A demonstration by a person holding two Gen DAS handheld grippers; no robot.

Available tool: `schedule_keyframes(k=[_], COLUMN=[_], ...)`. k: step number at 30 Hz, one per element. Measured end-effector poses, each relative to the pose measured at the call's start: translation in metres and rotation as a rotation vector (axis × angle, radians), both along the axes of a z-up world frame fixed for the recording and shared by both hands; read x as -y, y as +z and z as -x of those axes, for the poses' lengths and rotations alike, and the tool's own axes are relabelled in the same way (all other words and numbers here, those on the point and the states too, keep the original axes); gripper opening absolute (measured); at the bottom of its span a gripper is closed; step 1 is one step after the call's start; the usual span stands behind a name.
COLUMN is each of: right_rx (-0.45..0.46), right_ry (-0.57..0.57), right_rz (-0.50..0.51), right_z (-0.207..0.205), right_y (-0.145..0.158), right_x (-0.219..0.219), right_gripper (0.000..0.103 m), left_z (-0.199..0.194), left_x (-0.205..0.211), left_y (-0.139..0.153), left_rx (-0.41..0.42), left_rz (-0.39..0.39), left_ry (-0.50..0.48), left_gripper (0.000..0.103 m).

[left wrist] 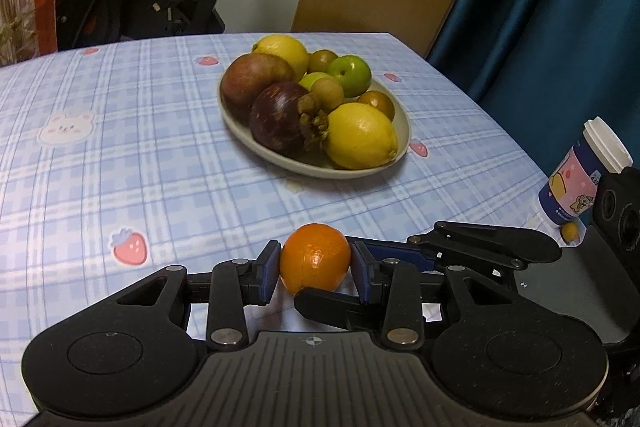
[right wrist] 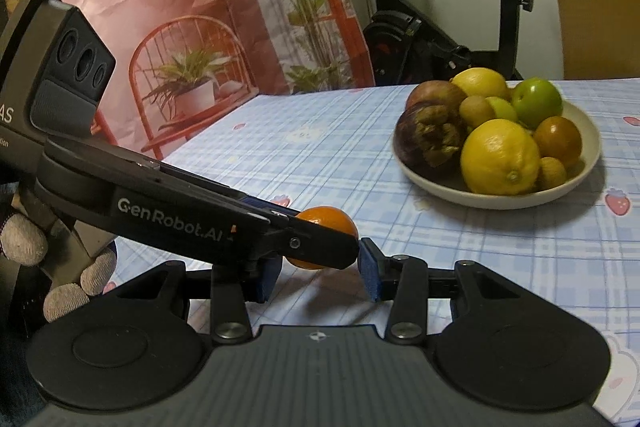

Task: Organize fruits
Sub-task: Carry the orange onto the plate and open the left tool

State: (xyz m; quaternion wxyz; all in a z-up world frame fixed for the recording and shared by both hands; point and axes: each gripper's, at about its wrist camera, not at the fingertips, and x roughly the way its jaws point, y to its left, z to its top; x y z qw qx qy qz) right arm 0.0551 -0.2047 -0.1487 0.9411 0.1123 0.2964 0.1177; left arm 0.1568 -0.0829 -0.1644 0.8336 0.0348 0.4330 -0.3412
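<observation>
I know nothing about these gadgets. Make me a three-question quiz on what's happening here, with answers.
1. True or false: the orange already lies on the plate.
2. Which gripper's pads press the orange: A) left gripper B) right gripper?
3. Fill in: the paper cup stands near the table's ___.

Key:
1. False; it is off the plate, in front of it, above the tablecloth.
2. A; the right one stands open, its pads not pressing the orange.
3. Edge.
</observation>
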Motion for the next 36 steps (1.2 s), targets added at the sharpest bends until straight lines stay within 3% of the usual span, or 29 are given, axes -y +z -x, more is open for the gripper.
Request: schedule_keyframes(k=[29, 36], right_rx=[0.14, 0.162], right_ry=[-0.216, -0.247], right_rz=[-0.096, -0.105], right_z=[-0.01, -0.013], right_y=[0.018, 0.02], right_x=[0.081, 0.089], right_gripper=[0.044, 0.045], left_z=[-0.041, -0.047], left_x=[0.097, 0.102], left_y=[0.028, 0.028], left_rx=[0.135, 0.143], left_rz=[-0.039, -0.028], left_ry=[-0.115, -0.105], left_gripper=[0.04, 0.04])
